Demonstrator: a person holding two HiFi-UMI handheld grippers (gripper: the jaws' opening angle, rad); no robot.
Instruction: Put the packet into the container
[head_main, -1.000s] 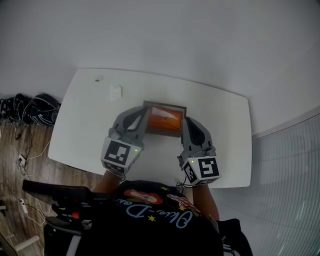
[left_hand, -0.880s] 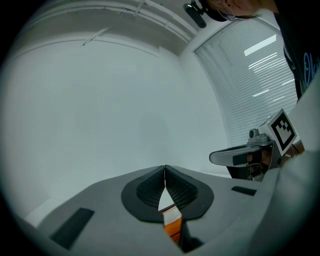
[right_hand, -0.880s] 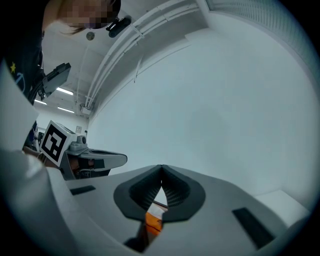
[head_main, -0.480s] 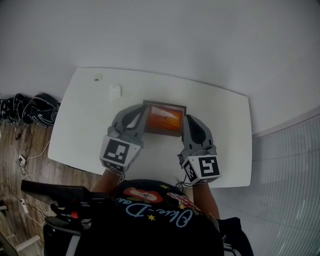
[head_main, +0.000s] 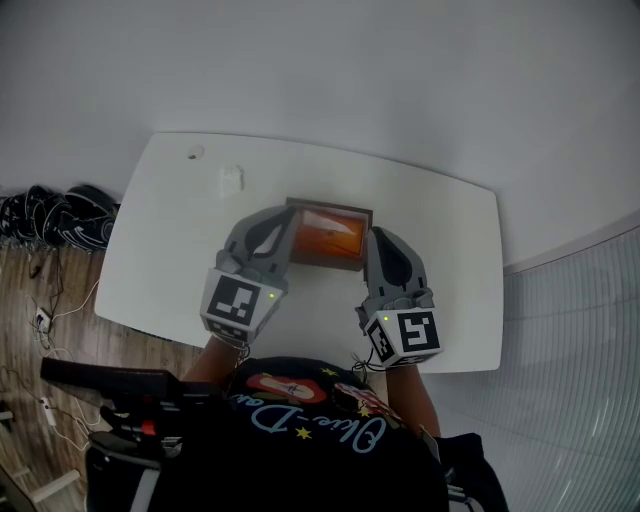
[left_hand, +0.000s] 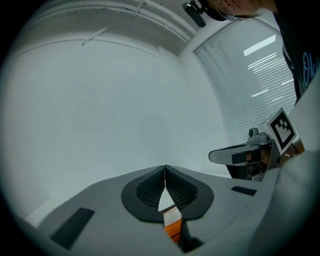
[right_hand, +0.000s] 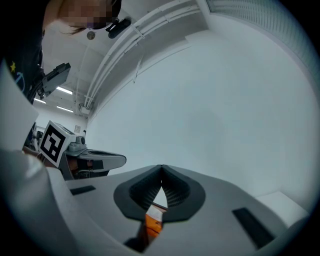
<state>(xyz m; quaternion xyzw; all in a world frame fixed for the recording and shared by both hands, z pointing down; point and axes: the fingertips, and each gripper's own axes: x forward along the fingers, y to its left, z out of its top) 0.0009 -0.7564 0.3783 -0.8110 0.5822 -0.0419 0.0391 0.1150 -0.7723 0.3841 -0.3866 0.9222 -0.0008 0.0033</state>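
Observation:
An orange packet (head_main: 325, 238) lies inside a dark, open-topped container (head_main: 352, 212) in the middle of the white table (head_main: 450, 250). My left gripper (head_main: 288, 224) sits at the container's left side and my right gripper (head_main: 371, 238) at its right side, both pointing inward. The left gripper (left_hand: 165, 170) has its jaws shut tip to tip. A strip of the orange and white packet (left_hand: 172, 222) shows through the gap below the pads. The right gripper (right_hand: 161, 169) is shut the same way, with the packet (right_hand: 152, 222) showing in its lower gap. I see nothing pinched at either pair of tips.
A small white object (head_main: 232, 179) and a small round thing (head_main: 195, 155) lie at the table's far left. Dark cables (head_main: 50, 220) are piled on the wooden floor left of the table. A white wall stands behind it.

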